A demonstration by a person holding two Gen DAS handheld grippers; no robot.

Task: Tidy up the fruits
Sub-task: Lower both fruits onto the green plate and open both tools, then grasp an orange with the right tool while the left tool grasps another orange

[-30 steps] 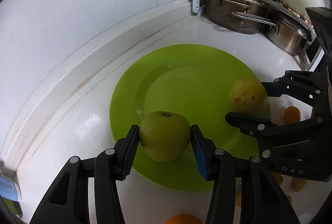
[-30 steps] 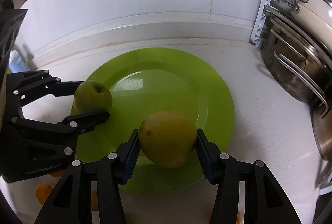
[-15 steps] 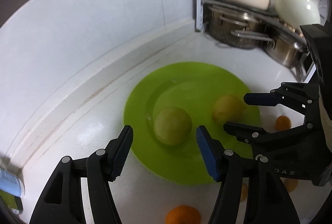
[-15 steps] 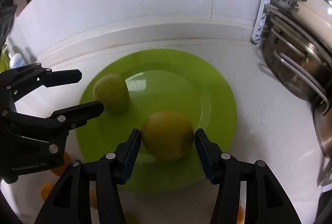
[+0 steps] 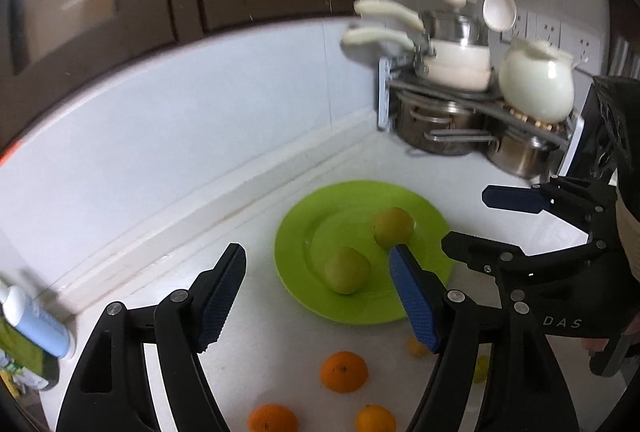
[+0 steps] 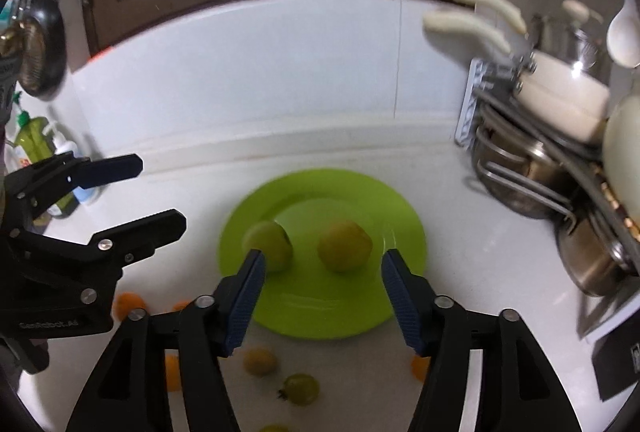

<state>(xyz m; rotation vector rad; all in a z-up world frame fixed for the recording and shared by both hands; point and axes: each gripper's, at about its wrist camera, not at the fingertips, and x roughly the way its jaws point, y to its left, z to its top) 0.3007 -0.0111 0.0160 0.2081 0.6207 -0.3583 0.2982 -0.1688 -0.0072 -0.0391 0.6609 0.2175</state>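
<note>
With both fruits resting on the green plate (image 5: 304,232), green apple (image 5: 346,275) left of yellow pear (image 5: 393,228), left gripper (image 5: 320,298) and right gripper (image 6: 323,302), jaws just opening, hang empty above it; oranges (image 5: 343,371) lie beside plate.

Lime-green plate (image 5: 298,252); green apple (image 5: 347,275); yellow pear (image 5: 393,227); orange tangerines (image 5: 343,371); white counter (image 5: 256,352).
</note>
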